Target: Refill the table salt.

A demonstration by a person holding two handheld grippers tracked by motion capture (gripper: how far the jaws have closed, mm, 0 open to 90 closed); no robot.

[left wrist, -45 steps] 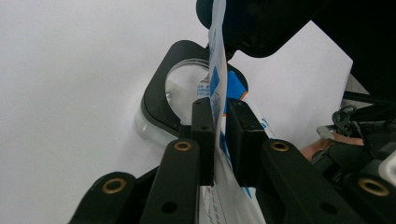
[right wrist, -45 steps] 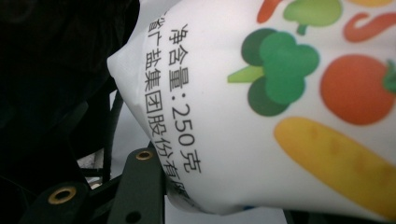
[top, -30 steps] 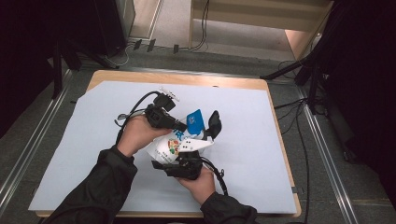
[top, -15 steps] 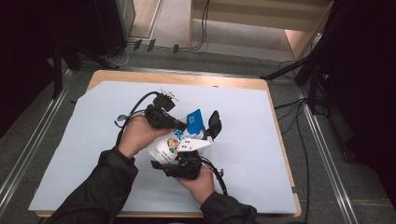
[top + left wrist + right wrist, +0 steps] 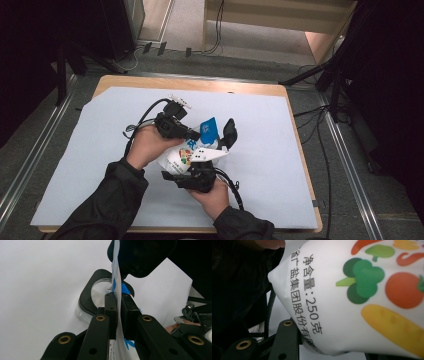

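Note:
A white bag [image 5: 182, 156] printed with vegetables, its top blue, hangs above the middle of the table between both grippers. My left gripper [image 5: 197, 135] is shut on the bag's flat blue-printed top edge [image 5: 117, 270], and its pads [image 5: 111, 307] press on the film from both sides. My right gripper [image 5: 192, 169] comes from below and is shut on the bulging lower part of the bag [image 5: 352, 302], which rests against one finger [image 5: 287, 340]. Its jaws have just been closing on the bag. A black-rimmed clear container [image 5: 230, 132] stands just right of the bag, beyond the left jaws [image 5: 92, 295].
A pale sheet [image 5: 100, 150] covers the wooden table [image 5: 200, 85]. Cables trail from both grippers over the sheet [image 5: 137, 125]. Metal rails [image 5: 345, 165] run along the floor on both sides of the table, and wooden furniture [image 5: 280, 20] stands behind it.

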